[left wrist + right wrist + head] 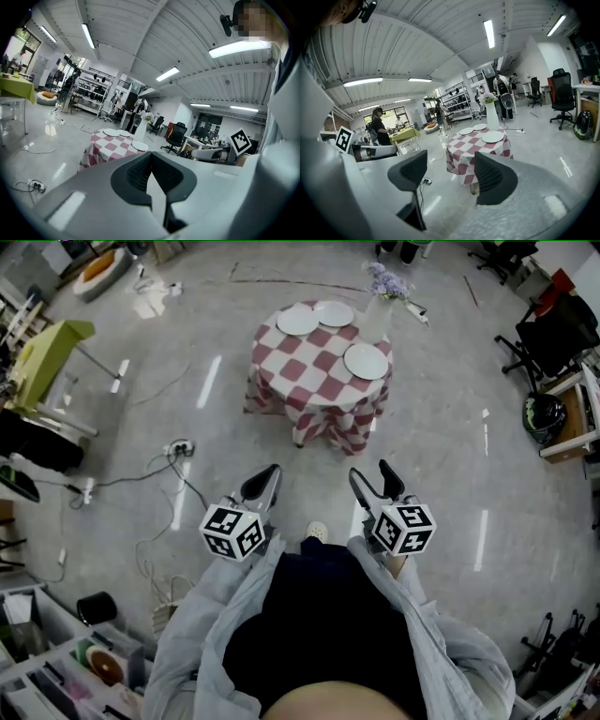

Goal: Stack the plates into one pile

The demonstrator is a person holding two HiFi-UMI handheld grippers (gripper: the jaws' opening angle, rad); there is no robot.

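Three white plates lie apart on a round table with a red-and-white checked cloth (314, 390): one at the far left (298, 322), one behind it (334, 313), one on the right (366, 361). Both grippers hover over the floor well short of the table, pointing at it. My left gripper (270, 472) is shut, its pads touching with nothing between them (151, 158). My right gripper (372, 472) is open and empty (451, 172). The plates also show far ahead in the gripper views, the nearest plate (139, 146) on the left gripper's side and the nearest plate (492, 136) on the right's.
A white vase of flowers (379, 313) stands at the table's far right edge. A power strip and cables (180, 448) lie on the floor to the left. A green table (47, 352) is at far left, office chairs (553, 334) at right. A person in black (379, 127) stands far off.
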